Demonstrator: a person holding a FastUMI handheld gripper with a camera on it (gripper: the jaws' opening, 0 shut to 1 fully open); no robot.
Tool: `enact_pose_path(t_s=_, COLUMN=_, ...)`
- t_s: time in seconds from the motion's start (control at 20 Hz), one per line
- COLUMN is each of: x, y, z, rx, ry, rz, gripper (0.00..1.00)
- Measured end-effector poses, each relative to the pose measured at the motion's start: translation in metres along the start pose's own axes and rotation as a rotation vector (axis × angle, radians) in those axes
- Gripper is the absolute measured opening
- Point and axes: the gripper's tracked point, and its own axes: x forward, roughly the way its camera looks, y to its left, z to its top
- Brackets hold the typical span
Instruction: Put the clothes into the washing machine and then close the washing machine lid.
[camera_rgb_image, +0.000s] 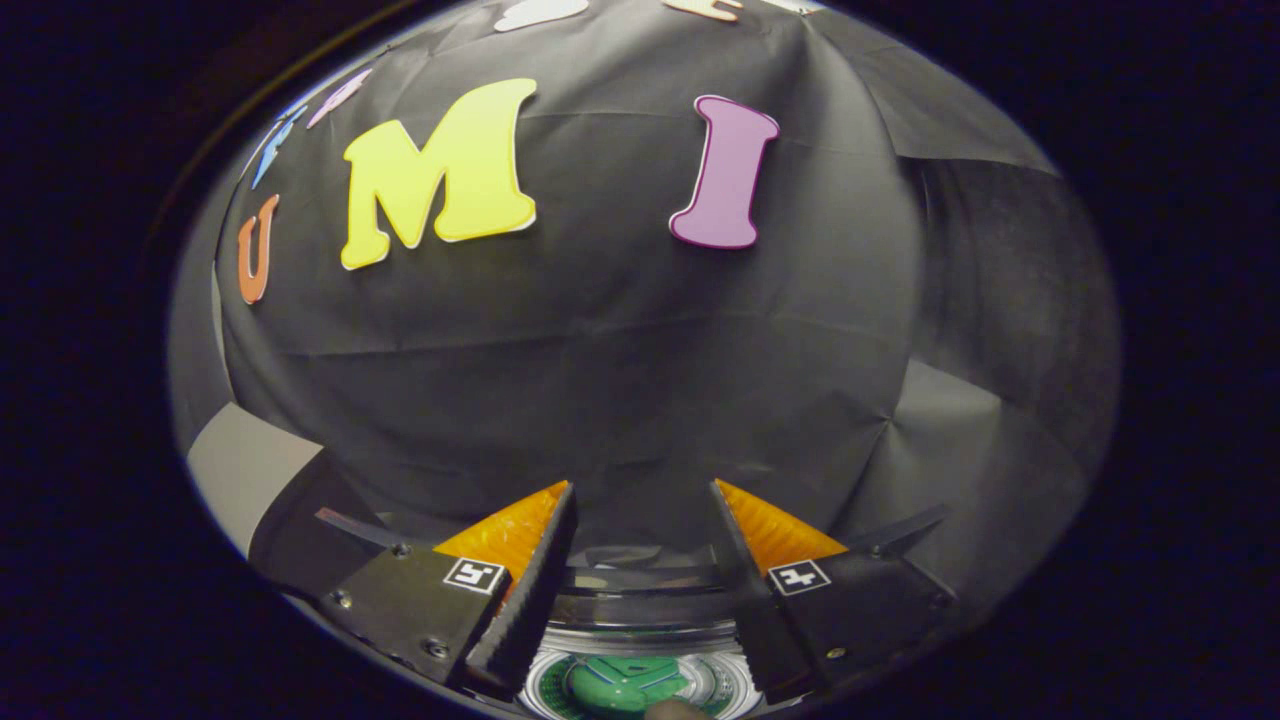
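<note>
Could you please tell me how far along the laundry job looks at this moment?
Possibly done: something green lies inside the washing machine's drum, seen low between the fingers; whether it is clothing I cannot tell. In hand: nothing; the tool is open and empty, its tips against the black cloth wall. Left: the clear lid appears raised behind the drum, so closing it seems to remain.

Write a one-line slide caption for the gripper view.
Open gripper hovers above the washing machine, fingers apart, facing the booth wall.

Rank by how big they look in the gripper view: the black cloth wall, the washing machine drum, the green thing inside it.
1. Black cloth wall
2. Washing machine drum, seen between the open gripper fingers
3. Green thing, partly cut off, so its true size is unsure
</note>
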Motion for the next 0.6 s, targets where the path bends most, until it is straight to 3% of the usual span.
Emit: enact_pose_path(t_s=0.6, x=-0.044, y=-0.003, z=-0.022, rx=-0.003, ry=-0.09, rz=-0.003, gripper=0.82)
